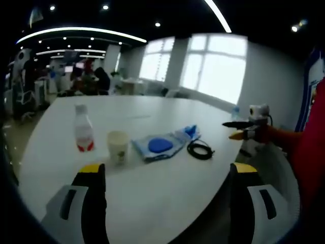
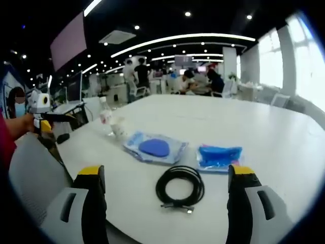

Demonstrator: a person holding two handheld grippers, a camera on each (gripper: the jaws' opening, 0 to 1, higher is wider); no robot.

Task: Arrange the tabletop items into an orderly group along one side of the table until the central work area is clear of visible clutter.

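Left tool [image 1: 165, 175]: jaws spread wide, released, nothing between them; yellow-tipped jaws rise over the near edge of the white worktop [image 1: 152, 203]. Ahead of it, in left gripper view, items sit in a loose row across the worktop centre: clear bottle [image 1: 83, 128] w/ red label, upright, at left; paper cup [image 1: 118, 146] just beside it, upright; then a clear packet w/ blue oval pad [image 1: 160, 146], flat; a second blue packet [image 1: 187, 133] touching or just beside its far end (cannot tell which); coiled black cable [image 1: 200, 150] near the right edge of the worktop. Right tool [image 2: 165, 175]: jaws likewise spread, released, holding nothing, poised above the worktop [image 2: 284, 147] edge. In right gripper view the black cable [image 2: 180, 186] lies closest, between the jaw lines, coiled flat; the blue-pad packet [image 2: 155, 148] lies beyond it to the left, the second blue packet [image 2: 219, 156] beyond it to the right, the two packets apart. Bottle [image 2: 105, 118] and cup [image 2: 119, 128] stand further back at left, close together. Each tool shows in the other's view, off the worktop at the side: right tool [image 1: 244, 129] at right of left gripper view, left tool [image 2: 43, 119] at left of right gripper view; jaw state there too small to tell. Background: open office, ceiling light strips, windows, people seated at far desks.
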